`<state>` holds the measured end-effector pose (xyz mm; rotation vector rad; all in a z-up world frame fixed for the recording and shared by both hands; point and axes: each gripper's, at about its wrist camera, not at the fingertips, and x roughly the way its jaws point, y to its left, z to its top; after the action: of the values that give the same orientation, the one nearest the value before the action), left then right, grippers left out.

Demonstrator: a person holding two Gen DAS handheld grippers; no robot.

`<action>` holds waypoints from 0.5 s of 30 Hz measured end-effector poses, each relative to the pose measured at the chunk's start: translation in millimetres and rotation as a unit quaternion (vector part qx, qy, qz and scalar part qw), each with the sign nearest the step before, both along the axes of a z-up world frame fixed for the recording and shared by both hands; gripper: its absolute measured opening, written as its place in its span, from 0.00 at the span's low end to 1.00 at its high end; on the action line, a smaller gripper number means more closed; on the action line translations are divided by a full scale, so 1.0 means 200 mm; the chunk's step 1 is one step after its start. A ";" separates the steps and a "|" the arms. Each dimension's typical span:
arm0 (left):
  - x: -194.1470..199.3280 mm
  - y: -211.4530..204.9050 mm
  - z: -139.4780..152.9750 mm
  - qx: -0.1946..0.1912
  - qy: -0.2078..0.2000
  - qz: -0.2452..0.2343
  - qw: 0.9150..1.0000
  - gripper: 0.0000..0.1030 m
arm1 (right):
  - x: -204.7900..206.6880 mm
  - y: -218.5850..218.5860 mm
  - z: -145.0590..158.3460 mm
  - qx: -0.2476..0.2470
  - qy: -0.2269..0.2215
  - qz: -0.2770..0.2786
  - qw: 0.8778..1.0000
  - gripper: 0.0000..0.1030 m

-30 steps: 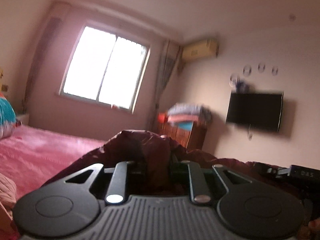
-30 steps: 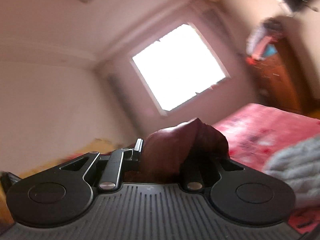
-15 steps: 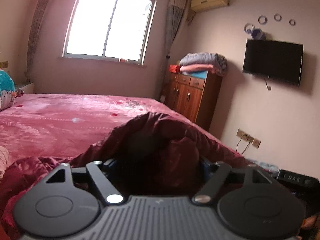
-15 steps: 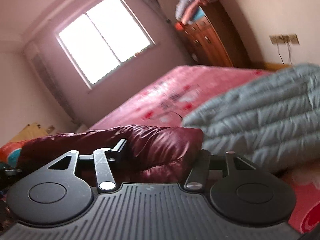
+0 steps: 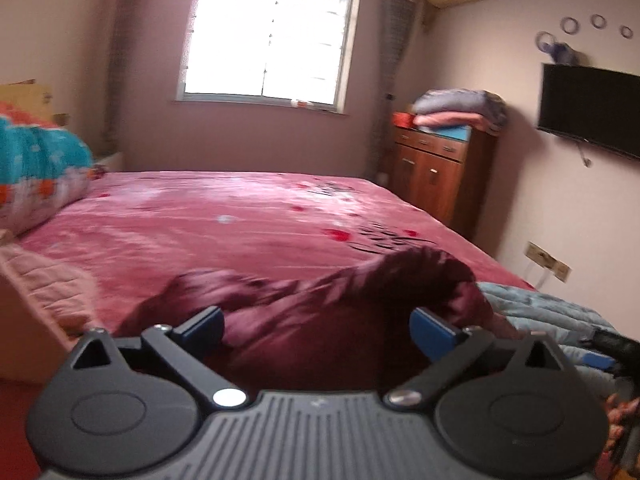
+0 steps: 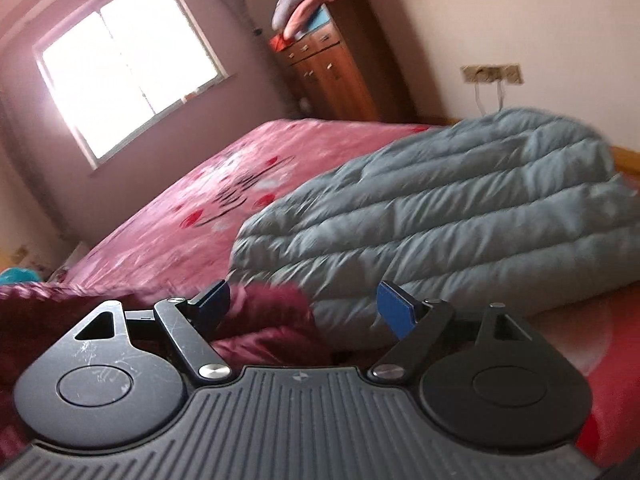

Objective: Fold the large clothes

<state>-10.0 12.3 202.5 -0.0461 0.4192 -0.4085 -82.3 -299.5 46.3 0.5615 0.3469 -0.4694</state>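
Your left gripper [image 5: 316, 326] has its jaws opening, blue pads spread wide, and the shiny maroon puffer jacket [image 5: 320, 312] lies bunched between them with neither pad pressing on it. The jacket sits on the near edge of the pink floral bedspread [image 5: 224, 220], its long axis running across your view from left to right, one rounded hump [image 5: 420, 272] raised toward the right side. Your right gripper [image 6: 304, 306] is opening too; a fold of the same maroon jacket [image 6: 264, 312] rests loose beside its left pad. Just beyond lies a pale grey-blue quilted down coat [image 6: 440, 216], touching the maroon jacket's end, its stitched channels running across the bed.
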 end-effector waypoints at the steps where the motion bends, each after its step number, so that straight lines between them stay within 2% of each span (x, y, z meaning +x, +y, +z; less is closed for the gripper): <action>1: -0.02 0.03 0.00 -0.003 0.000 0.009 1.000 0.96 | -0.03 0.00 0.05 -0.001 -0.007 -0.002 1.000 0.98; 3: -0.08 0.09 -0.03 -0.011 0.001 0.025 1.000 0.96 | -0.04 0.03 0.13 -0.010 -0.021 0.001 1.000 0.98; 4: -0.10 0.12 -0.05 -0.019 0.005 0.032 0.999 0.97 | 0.01 0.04 0.18 -0.017 -0.025 0.010 1.000 0.99; 5: -0.12 0.15 -0.07 -0.026 0.010 0.037 0.999 0.97 | 0.00 0.12 0.28 -0.024 -0.029 0.026 0.999 0.99; 6: -0.14 0.18 -0.11 -0.036 0.018 0.042 0.998 0.97 | 0.07 0.12 0.30 -0.028 -0.033 0.048 0.998 0.99; 10: -0.17 0.23 -0.28 -0.073 0.073 0.035 0.994 0.96 | 0.07 0.30 0.31 -0.045 -0.029 0.161 0.986 1.00; 12: -0.18 0.23 -0.38 -0.104 0.105 0.025 0.989 0.95 | 0.06 0.41 0.29 -0.060 -0.006 0.198 0.978 1.00; 15: -0.17 0.20 -0.47 -0.136 0.132 -0.001 0.982 0.95 | 0.04 0.50 0.21 -0.052 0.040 0.227 0.972 1.00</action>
<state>-43.4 51.7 107.5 -0.3694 0.6223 -0.4607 -73.4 -199.1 88.2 0.3450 0.5106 -0.0669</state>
